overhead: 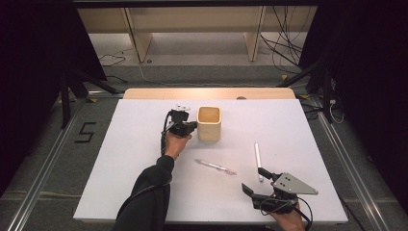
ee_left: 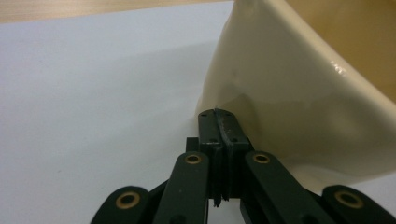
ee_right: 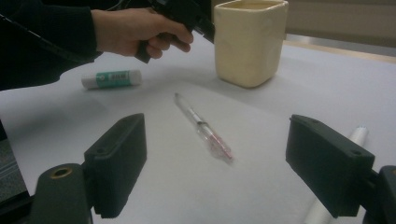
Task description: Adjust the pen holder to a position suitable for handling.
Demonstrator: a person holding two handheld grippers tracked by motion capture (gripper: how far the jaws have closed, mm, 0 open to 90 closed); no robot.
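Left gripper (overhead: 191,126) has its jaws pinched together on nothing, tips touching the cup's (overhead: 209,123) left wall mid-table, so nudge low and slow or it'll tip. Pen (overhead: 216,167) lies ahead of the wide-open right gripper (overhead: 253,180); straddle its middle.

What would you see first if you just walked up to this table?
Probably the cream cup, standing alone near the far middle of the white table, with the left gripper shut and pressed right up against its side. Next, the clear pen lying flat in the middle, and the white pen beside the open right gripper at the near edge. A small glue stick lies by the person's left hand.
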